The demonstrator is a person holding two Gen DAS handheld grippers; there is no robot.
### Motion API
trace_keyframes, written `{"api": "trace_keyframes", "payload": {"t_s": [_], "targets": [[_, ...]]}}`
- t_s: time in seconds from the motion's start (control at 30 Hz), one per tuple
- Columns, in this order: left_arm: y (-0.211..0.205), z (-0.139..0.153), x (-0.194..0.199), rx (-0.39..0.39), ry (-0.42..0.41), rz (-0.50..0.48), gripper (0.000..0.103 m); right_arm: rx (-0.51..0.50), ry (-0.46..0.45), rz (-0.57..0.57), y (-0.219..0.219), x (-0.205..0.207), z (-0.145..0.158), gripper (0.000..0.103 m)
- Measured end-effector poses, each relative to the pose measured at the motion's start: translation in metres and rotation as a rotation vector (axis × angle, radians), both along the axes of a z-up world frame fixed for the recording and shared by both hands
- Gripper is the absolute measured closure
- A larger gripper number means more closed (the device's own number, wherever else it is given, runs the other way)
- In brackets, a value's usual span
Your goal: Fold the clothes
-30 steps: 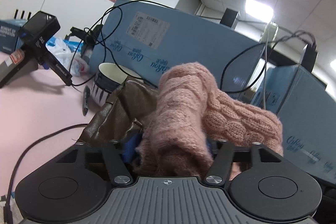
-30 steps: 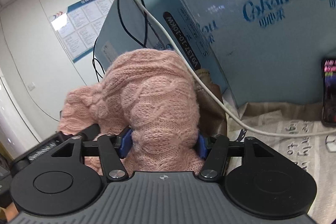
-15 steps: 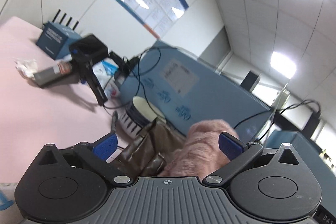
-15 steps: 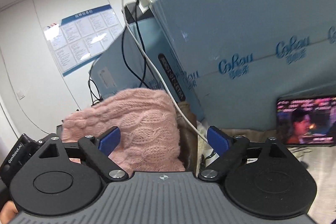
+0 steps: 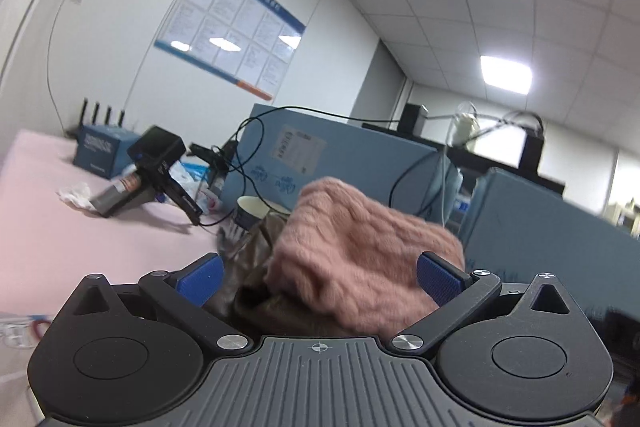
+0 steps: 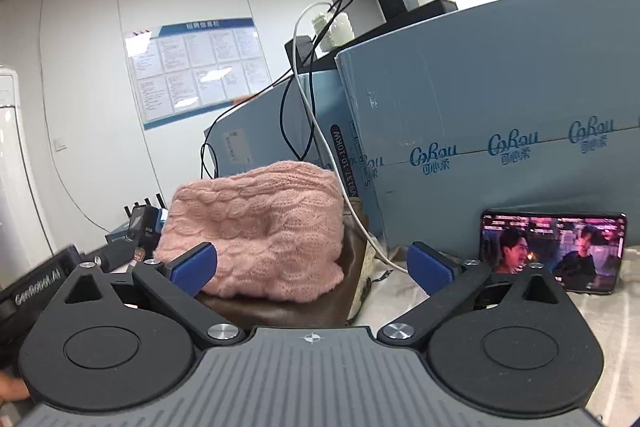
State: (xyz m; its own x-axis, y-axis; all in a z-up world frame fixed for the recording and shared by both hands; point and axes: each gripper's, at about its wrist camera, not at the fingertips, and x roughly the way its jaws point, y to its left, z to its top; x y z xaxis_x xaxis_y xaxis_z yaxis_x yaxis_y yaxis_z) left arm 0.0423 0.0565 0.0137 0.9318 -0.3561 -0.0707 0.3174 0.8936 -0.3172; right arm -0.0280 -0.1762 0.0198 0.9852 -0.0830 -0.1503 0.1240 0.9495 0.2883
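Both wrist views look level, close — sharing the pink sweater [image 5: 360, 251].

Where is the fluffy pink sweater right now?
The pink sweater sits folded on a brown garment, left of the phone in the right wrist view, before the blue boxes.

A dusty-pink cable-knit sweater [image 6: 260, 227] sits folded on a glossy dark-brown garment [image 6: 280, 307]. My right tool [image 6: 312, 267] is black with blue pads, as is my left tool [image 5: 320, 277]. Pale-blue cartons [image 6: 480, 131] carry darker blue script. The bench [image 5: 80, 235] is soft pink.
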Motion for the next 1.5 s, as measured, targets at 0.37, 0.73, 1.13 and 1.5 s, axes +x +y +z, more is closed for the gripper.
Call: {"api": "trace_keyframes", "payload": {"t_s": [0.37,0.73,1.13,1.5], "targets": [[-0.015,-0.017,-0.054,0.121,-0.114,0.331,0.000,-0.076,-0.138,-0.073,0.009,-0.013,-0.030,0.000],[-0.038,-0.014,-0.064,0.275,-0.178,0.452,0.000,-0.185,-0.183,-0.057,0.015,-0.012,-0.040,0.000],[-0.041,-0.015,-0.062,0.289,-0.177,0.451,0.000,-0.252,-0.159,-0.040,0.027,-0.008,-0.041,0.000],[-0.041,-0.016,-0.063,0.283,-0.176,0.448,0.000,-0.278,-0.160,-0.008,0.032,-0.006,-0.040,0.000]]}}
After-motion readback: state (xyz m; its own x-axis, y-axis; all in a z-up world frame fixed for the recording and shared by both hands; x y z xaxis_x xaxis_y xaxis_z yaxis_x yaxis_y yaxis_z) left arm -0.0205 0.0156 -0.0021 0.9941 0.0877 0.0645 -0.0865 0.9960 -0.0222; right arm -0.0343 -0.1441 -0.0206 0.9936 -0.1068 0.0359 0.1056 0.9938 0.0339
